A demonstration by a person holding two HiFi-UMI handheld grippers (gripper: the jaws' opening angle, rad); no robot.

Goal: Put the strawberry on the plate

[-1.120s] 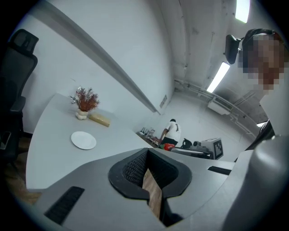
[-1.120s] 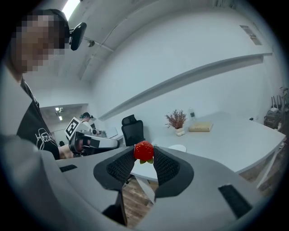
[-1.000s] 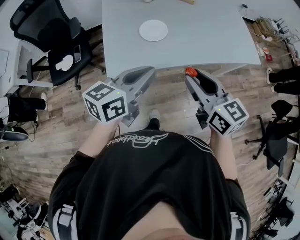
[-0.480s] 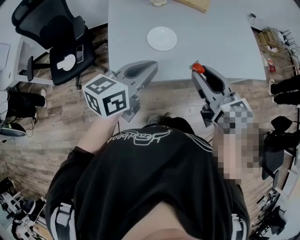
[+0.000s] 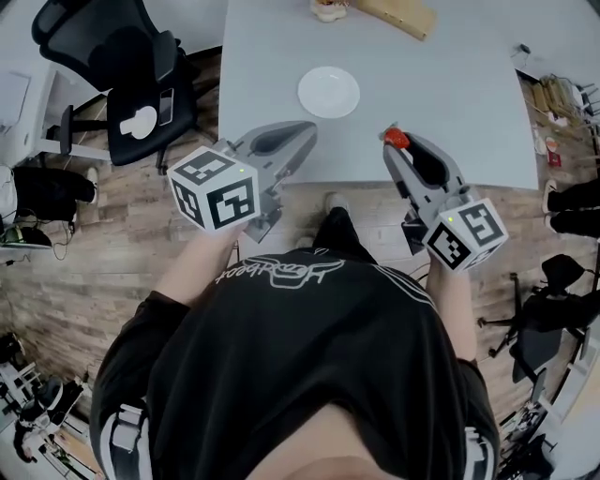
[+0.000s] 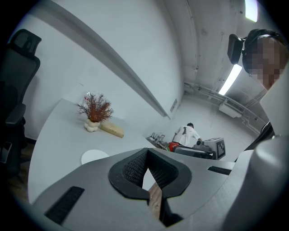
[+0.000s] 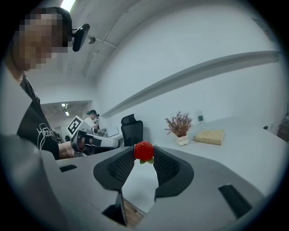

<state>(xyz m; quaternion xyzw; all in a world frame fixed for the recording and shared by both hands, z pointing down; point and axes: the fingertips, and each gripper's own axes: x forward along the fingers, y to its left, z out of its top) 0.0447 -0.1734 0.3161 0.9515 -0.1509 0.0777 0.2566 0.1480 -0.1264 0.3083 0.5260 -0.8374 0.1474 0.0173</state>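
Observation:
A red strawberry (image 5: 397, 138) (image 7: 143, 150) is pinched at the tips of my right gripper (image 5: 395, 142) (image 7: 144, 156), which is shut on it above the near edge of the white table (image 5: 450, 103). The round white plate (image 5: 328, 92) (image 6: 94, 156) lies bare on the table, ahead and to the left of the strawberry. My left gripper (image 5: 302, 133) (image 6: 146, 152) hovers at the table's near edge, just short of the plate, shut with nothing in it.
A small potted dry plant (image 5: 328, 8) (image 7: 179, 127) and a tan block (image 5: 396, 15) (image 7: 210, 136) stand at the table's far side. A black office chair (image 5: 131, 84) is at the left, another chair (image 5: 548, 281) at the right, on wood flooring.
Both grippers have come forward from the table's near edge to over the tabletop, closer to the plate. The strawberry stays held in the right gripper.

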